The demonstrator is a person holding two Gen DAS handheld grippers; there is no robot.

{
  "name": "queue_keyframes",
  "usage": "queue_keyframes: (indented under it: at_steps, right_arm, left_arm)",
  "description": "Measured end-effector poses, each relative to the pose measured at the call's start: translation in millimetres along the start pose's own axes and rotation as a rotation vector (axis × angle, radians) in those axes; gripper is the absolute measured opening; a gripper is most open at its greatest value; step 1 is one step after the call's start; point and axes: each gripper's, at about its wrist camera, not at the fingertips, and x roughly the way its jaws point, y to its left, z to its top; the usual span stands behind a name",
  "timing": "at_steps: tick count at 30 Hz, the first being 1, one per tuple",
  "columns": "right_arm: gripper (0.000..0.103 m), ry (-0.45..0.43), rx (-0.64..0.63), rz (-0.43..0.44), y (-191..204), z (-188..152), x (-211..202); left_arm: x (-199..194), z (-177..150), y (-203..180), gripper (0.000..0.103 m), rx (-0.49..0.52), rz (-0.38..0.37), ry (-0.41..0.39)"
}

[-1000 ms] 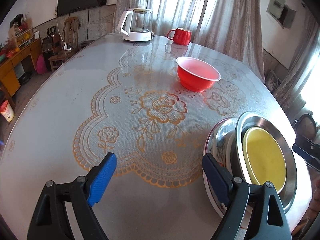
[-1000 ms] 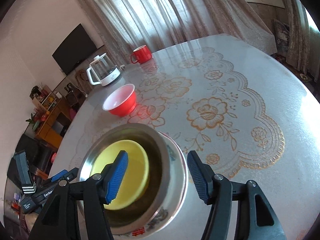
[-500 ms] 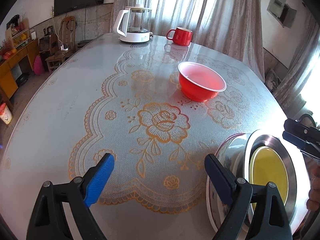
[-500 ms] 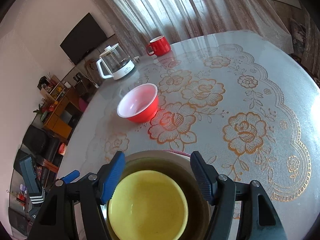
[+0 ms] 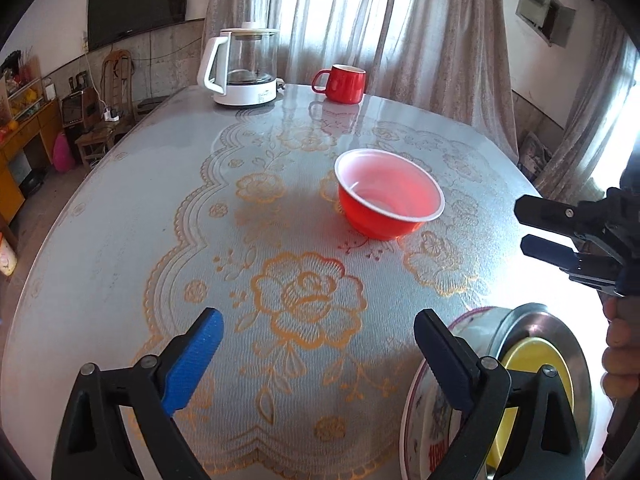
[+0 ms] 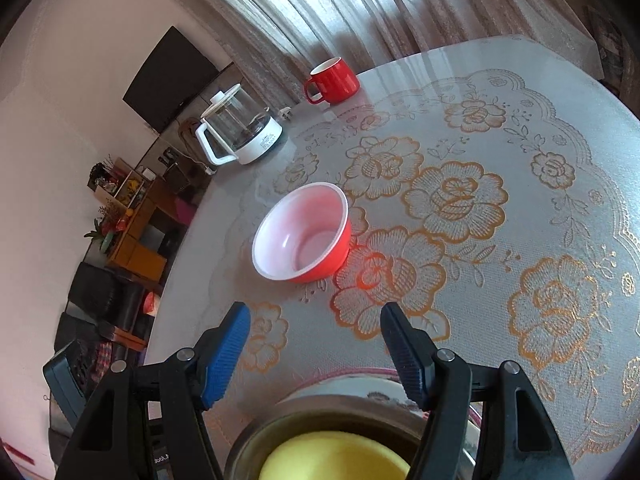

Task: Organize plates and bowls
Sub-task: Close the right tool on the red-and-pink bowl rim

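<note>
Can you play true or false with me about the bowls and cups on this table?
1. The red bowl is empty. True.
2. The yellow bowl sits inside the metal bowl. True.
3. The red mug is stacked in the red bowl. False: it stands apart, at the far edge of the table near the glass kettle.
4. The left hand-held gripper is squeezing the red bowl. False: it is open over bare tablecloth, holding nothing.
5. The right hand-held gripper is open with nothing between its fingers. True.
</note>
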Motion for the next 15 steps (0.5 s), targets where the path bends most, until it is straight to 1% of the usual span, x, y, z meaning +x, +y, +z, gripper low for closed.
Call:
queue_keyframes:
  at_steps: [1, 3, 8, 10, 13, 15]
  right_arm:
    - [0.069, 0.004, 0.005, 0.006, 0.1, 3.6, 3.6]
    - [0.069, 0.013, 0.018, 0.017, -0.4, 10.9, 11.0]
    - [0.069, 0.035, 0.072, 0.046, -5.8, 29.3, 33.1]
    - [0.069, 0.044, 0.091, 0.049, -9.0, 37.2, 42.0]
    - [0.069, 0.062, 0.104, 0.034, -11.1, 47.3, 57.3]
    - [0.069, 0.070, 0.106, 0.014, -12.3, 52.0, 66.3]
  left_arm:
    - [3.2, 3.9, 1.5, 0.098, -0.004, -0.010, 0.001]
    - [10.7, 11.9, 7.2, 0.103, -0.030, -0.031, 0.006]
    - [30.2, 36.3, 23.2, 0.103, -0.113, -0.034, 0.005]
    - [38.3, 44.9, 27.4, 0.103, -0.128, -0.041, 0.007]
    - [48.1, 55.6, 30.5, 0.103, -0.142, -0.055, -0.002]
    - [56.0, 63.4, 29.0, 0.103, -0.130, -0.042, 0.016]
